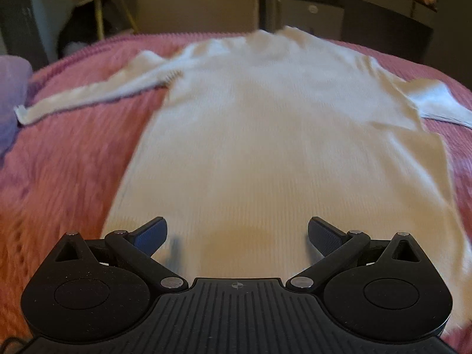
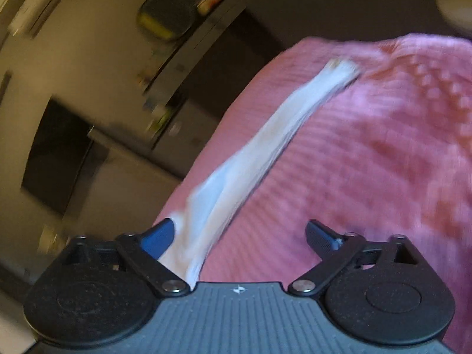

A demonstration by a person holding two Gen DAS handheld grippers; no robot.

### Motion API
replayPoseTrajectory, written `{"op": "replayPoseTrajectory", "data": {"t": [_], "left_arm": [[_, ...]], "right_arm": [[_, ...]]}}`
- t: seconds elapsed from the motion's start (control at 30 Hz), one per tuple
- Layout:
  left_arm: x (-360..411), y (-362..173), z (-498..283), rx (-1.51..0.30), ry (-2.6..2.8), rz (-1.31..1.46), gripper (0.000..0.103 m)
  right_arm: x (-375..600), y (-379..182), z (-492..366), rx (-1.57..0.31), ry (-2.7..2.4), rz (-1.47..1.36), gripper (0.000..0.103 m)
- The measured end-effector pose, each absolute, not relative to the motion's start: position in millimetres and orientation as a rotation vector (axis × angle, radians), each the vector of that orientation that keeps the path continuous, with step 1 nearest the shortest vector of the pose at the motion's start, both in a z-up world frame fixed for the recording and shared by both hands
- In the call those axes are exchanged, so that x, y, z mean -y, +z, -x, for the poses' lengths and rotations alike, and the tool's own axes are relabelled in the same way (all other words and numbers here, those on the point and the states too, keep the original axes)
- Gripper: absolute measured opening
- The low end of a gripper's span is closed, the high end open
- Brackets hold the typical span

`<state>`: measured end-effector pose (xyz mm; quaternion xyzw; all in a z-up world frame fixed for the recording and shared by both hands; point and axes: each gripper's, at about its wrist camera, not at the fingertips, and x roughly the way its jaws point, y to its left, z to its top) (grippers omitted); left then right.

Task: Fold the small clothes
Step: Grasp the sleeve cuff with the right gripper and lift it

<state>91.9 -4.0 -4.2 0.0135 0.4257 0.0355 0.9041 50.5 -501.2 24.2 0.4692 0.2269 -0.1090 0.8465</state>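
Note:
A white long-sleeved ribbed sweater lies flat on a pink bedspread, neck at the far end and both sleeves spread outward. My left gripper hovers open over the sweater's near hem, with nothing between its fingers. In the tilted, blurred right wrist view, one white sleeve stretches away across the bedspread to its cuff. My right gripper is open wide over the sleeve's near end. The fabric lies against the left finger, and the right finger stands clear of it.
A purple pillow sits at the bed's left edge. Beyond the far edge stand a pale cabinet, dark furniture and a small yellow-legged stand. The right wrist view shows a shelf and dark cabinet beside the bed.

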Motion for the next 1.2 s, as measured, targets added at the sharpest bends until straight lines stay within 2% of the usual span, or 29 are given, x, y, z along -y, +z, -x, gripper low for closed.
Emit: {"op": "replayPoseTrajectory", "data": {"t": [0.07, 0.13, 0.23, 0.57, 0.6, 0.63, 0.67, 0.77, 0.87, 1.0, 1.1, 1.2], "left_arm": [[1.1, -13.1, -101.7, -0.89, 0.112, -0.038, 0.103], [-3.8, -20.6, -105.4, -0.903, 0.128, -0.023, 0.103], [-8.7, -24.9, -107.1, -0.887, 0.123, 0.022, 0.103], [-8.7, -34.6, -106.1, -0.869, 0.106, 0.021, 0.103], [-9.3, -34.9, -105.5, -0.867, 0.105, 0.025, 0.103], [-10.0, -34.9, -105.7, -0.868, 0.104, 0.029, 0.103], [-9.9, -34.8, -105.6, -0.87, 0.103, 0.03, 0.103], [-9.3, -34.6, -104.8, -0.872, 0.102, 0.031, 0.103], [-9.9, -34.2, -106.1, -0.88, 0.108, 0.043, 0.103], [-13.2, -34.7, -106.2, -0.886, 0.104, 0.068, 0.103], [-16.5, -35.5, -104.8, -0.877, 0.095, 0.087, 0.103], [-16.9, -36.1, -100.7, -0.857, 0.082, 0.083, 0.103]], "right_arm": [[526.5, 19.0, -71.8, -0.462, -0.283, -1.014, 0.077], [553.7, 9.2, -91.3, -0.443, -0.337, -1.051, 0.056], [590.0, -5.9, -114.5, -0.413, -0.438, -1.125, 0.043], [630.5, -50.2, -158.4, -0.361, -0.594, -1.223, 0.039], [630.9, -49.3, -161.8, -0.371, -0.605, -1.207, 0.03], [630.1, -46.5, -162.9, -0.386, -0.612, -1.184, 0.015], [630.8, -43.6, -167.2, -0.404, -0.616, -1.154, 0.009], [620.2, -17.7, -174.1, -0.431, -0.636, -1.0, 0.008], [575.7, 33.6, -186.1, -0.401, -0.551, -0.713, 0.008], [473.2, 96.3, -200.9, -0.327, -0.25, -0.376, 0.008], [389.2, 115.3, -206.3, -0.33, -0.006, -0.256, 0.01], [321.2, 103.8, -212.0, -0.434, 0.17, -0.211, 0.038]]}}
